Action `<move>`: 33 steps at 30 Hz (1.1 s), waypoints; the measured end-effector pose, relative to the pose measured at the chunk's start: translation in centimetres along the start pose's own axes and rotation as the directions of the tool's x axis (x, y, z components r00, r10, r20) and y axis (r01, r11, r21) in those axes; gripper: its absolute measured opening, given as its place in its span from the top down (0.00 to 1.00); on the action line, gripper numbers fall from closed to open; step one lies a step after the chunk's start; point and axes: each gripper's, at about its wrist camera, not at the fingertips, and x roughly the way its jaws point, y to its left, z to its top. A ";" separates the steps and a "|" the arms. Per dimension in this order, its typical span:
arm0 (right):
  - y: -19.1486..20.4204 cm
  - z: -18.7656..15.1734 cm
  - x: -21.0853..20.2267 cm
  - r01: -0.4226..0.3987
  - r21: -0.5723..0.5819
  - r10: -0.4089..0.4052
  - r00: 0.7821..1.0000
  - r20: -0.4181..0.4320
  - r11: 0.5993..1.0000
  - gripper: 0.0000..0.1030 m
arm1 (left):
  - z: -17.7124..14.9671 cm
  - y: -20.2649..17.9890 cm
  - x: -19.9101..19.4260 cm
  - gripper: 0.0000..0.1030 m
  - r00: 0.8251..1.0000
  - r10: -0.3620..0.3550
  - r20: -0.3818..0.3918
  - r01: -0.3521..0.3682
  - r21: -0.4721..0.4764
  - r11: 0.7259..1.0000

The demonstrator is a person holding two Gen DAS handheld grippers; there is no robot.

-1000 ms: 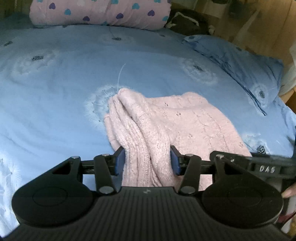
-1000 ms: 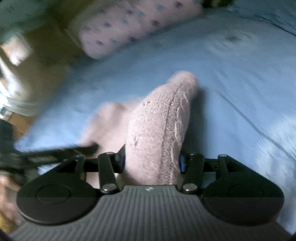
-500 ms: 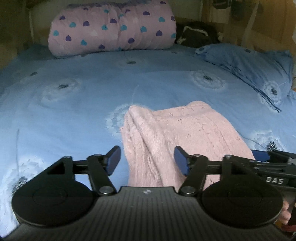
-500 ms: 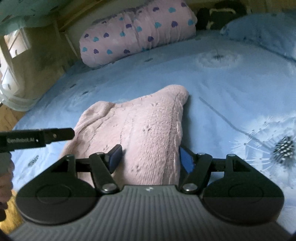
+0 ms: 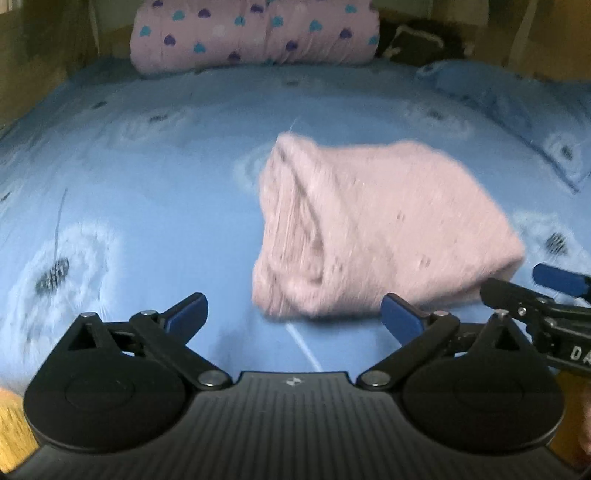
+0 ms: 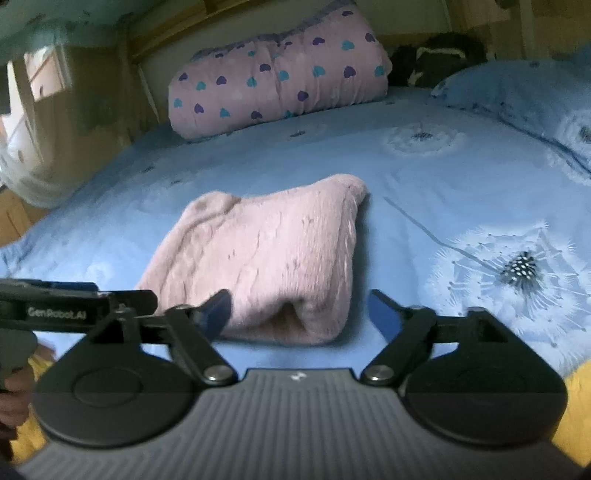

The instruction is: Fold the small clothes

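Observation:
A folded pink knitted garment [image 5: 373,229] lies on the blue bed sheet [image 5: 155,206]; it also shows in the right wrist view [image 6: 266,258]. My left gripper [image 5: 293,317] is open and empty, just short of the garment's near edge. My right gripper [image 6: 299,310] is open and empty at the garment's near edge, and its left fingertip [image 6: 218,306] overlaps that edge. The right gripper's tip [image 5: 554,280] shows at the right of the left wrist view, and the left gripper [image 6: 74,306] shows at the left of the right wrist view.
A rolled pink quilt with hearts [image 5: 255,33] lies at the head of the bed [image 6: 280,81]. A blue pillow [image 5: 517,99] lies at the right. A dark bundle [image 6: 439,55] sits behind it. The bed's near edge is just under both grippers.
Both grippers were shut on the pink garment, then opened and let it go. Both have drawn back toward the bed's near edge, and the garment now lies folded on the sheet.

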 end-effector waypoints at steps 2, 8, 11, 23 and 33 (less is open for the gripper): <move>0.4 -0.8 0.1 0.022 -0.037 -0.022 1.000 -0.006 0.999 0.16 | -0.6 -0.2 0.9 0.01 0.999 0.013 -0.039 -0.013 -0.005 1.000; 1.4 -2.6 1.3 0.068 -0.138 -0.073 0.997 -0.028 0.988 0.16 | -1.4 -0.5 2.6 0.01 0.995 0.041 -0.089 -0.042 -0.018 0.999; 1.6 -3.3 2.0 0.097 -0.163 -0.104 0.994 -0.040 0.982 0.16 | -1.7 -0.8 2.9 0.00 0.995 0.043 -0.085 -0.045 -0.025 0.999; 1.0 -4.2 2.6 0.123 -0.114 -0.126 0.992 -0.027 0.986 0.17 | -2.1 -1.1 3.3 0.00 0.996 0.053 -0.066 -0.053 -0.001 0.999; 1.0 -4.3 2.6 0.123 -0.113 -0.126 0.992 -0.023 0.986 0.17 | -2.1 -1.0 3.2 0.00 0.997 0.047 -0.065 -0.048 -0.010 0.999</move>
